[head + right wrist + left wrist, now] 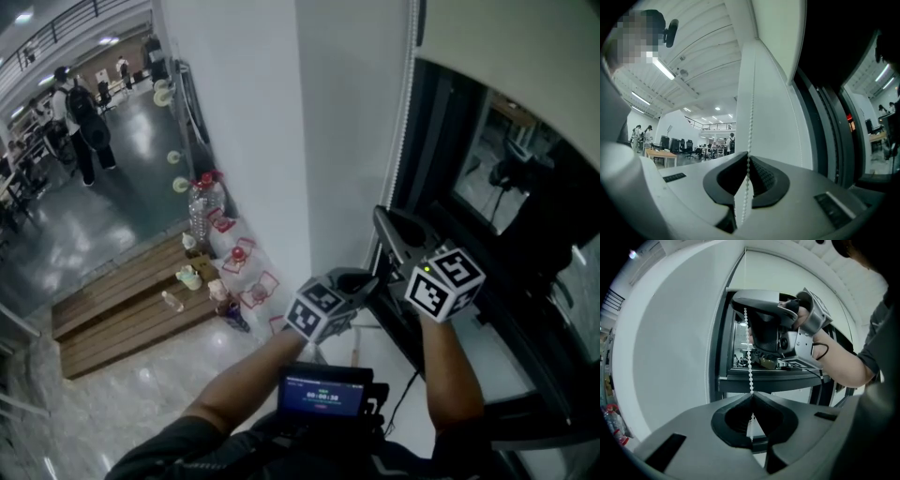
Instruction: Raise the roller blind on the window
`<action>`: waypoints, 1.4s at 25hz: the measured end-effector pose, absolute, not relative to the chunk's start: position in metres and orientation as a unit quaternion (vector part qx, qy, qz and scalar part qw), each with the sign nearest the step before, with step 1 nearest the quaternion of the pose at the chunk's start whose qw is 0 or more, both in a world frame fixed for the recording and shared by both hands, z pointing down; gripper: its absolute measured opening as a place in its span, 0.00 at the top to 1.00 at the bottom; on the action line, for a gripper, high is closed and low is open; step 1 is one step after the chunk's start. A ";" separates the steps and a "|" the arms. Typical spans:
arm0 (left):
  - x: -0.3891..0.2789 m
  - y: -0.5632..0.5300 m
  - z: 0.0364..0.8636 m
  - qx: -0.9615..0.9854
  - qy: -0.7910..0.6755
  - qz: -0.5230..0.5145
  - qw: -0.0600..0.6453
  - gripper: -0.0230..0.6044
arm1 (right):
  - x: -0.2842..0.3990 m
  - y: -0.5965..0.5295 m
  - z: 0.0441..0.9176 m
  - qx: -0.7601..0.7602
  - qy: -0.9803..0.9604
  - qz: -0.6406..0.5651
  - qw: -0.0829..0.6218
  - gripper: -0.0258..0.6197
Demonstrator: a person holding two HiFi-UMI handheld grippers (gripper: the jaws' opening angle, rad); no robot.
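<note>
Left gripper view: the left gripper (751, 394) is pinching the bead chain (750, 366), jaws pressed together on it, with the strand running up from the tips. Right gripper view is showing the same, the right gripper (748, 154) clamping the chain higher up; whether on the same strand, I cannot tell. The chain is hanging just beside the window (525, 187), and the roller blind (525, 56) is covering the upper part of it.

Judgement: the chain is looking light, limp and smooth, likely to slip unless the pads are biting between beads. Best taken on one strand and pulled straight down.

Writing: none readable. A small screen (322, 392) is showing digits too small to read.
</note>
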State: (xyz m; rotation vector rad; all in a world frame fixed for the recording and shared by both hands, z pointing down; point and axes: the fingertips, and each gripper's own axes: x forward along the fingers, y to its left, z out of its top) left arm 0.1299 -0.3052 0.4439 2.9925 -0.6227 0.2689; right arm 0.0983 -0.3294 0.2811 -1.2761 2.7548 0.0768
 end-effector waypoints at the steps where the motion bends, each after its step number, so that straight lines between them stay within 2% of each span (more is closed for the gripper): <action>1: 0.130 -0.306 0.448 0.974 -0.205 0.089 0.038 0.94 | 0.099 -0.330 0.285 -0.421 0.905 0.022 0.051 0.95; 9: 0.112 -0.312 0.452 0.974 -0.193 0.086 0.079 0.95 | 0.102 -0.332 0.289 -0.433 0.900 0.019 0.043 0.95; 13: 0.081 -0.309 0.411 0.973 -0.210 0.056 0.072 0.90 | 0.106 -0.331 0.289 -0.436 0.899 0.016 0.047 0.95; 14: 0.074 -0.306 0.396 0.974 -0.210 0.048 0.064 0.87 | 0.106 -0.330 0.289 -0.438 0.898 0.015 0.048 0.95; 17: 0.060 -0.302 0.356 0.974 -0.220 0.041 0.031 0.87 | 0.107 -0.330 0.289 -0.438 0.897 0.014 0.049 0.95; 22: 0.078 -0.295 0.262 0.977 -0.209 -0.038 0.000 0.87 | 0.106 -0.328 0.290 -0.432 0.900 0.019 0.049 0.95; 26: 0.097 -0.301 0.212 0.977 -0.207 -0.048 -0.038 0.87 | 0.102 -0.324 0.289 -0.433 0.900 0.020 0.045 0.95; 34: 0.121 -0.325 0.182 0.974 -0.216 -0.054 -0.050 0.87 | 0.094 -0.315 0.290 -0.428 0.902 0.026 0.040 0.95; 35: 0.123 -0.324 0.183 0.974 -0.213 -0.055 -0.053 0.90 | 0.094 -0.314 0.291 -0.429 0.902 0.025 0.040 0.95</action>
